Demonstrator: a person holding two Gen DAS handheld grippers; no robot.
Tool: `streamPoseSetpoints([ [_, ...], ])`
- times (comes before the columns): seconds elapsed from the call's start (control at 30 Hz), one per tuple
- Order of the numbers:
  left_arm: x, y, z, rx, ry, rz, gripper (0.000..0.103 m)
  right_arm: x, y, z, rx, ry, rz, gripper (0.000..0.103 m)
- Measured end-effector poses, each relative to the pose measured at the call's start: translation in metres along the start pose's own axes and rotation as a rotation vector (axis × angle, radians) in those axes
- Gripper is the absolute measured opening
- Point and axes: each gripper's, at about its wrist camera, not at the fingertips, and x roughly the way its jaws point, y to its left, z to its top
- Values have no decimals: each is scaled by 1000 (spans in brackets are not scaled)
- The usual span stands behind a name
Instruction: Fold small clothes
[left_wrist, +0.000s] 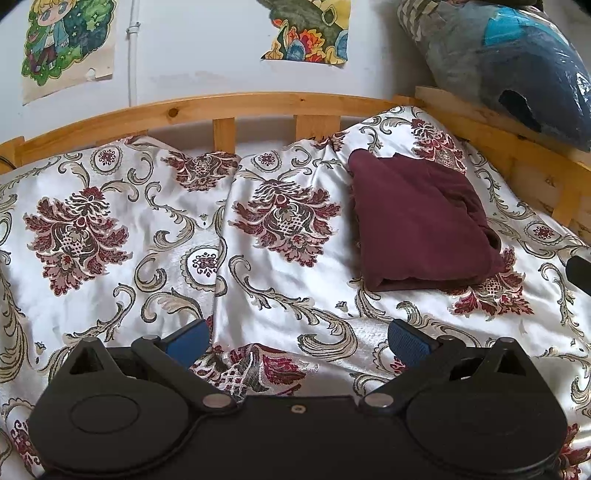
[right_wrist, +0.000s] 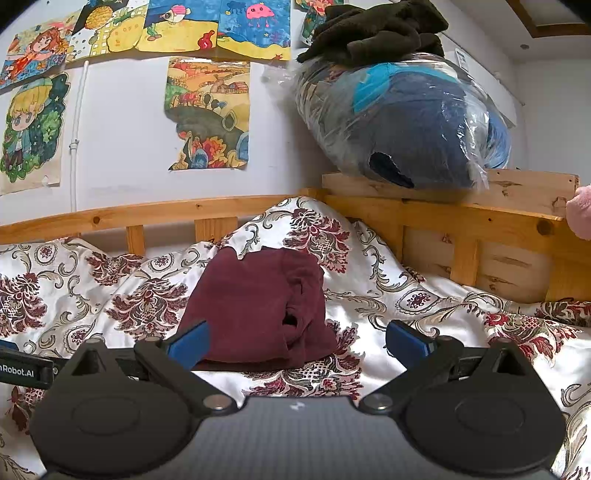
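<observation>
A dark maroon folded cloth garment (left_wrist: 421, 221) lies in a squarish bundle on a shiny white satin bedspread with maroon floral and grey scroll patterns (left_wrist: 147, 221). In the left wrist view it sits in the right half of the frame, toward the far wooden rail; in the right wrist view the same garment (right_wrist: 255, 314) lies at centre frame, straight ahead of the tool.

The left gripper (left_wrist: 299, 339), black with blue finger pads (left_wrist: 410, 341), fills the bottom of its frame with its jaws spread wide and nothing between them but bedspread. The garment lies well apart from it, up and to the right.

The right gripper (right_wrist: 297, 341) is likewise released, jaws wide. Its left blue pad (right_wrist: 190, 343) overlaps the garment's near left corner in the picture; whether it touches the cloth cannot be told.

A light pine wooden bed frame with slats (right_wrist: 443, 229) runs behind the bedspread. At upper right of the right wrist view, a clear plastic bag stuffed with blue fabric (right_wrist: 406, 122) rests on the frame, with a dark brown fuzzy cloth (right_wrist: 373, 33) heaped on top. Coloured drawings (right_wrist: 208, 114) hang on the white wall.
</observation>
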Motion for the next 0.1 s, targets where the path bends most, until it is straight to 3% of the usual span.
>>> streamPoseSetpoints([
  [0.1,0,0,0,1,0,1,102,0,0,0,0,1,0,103],
])
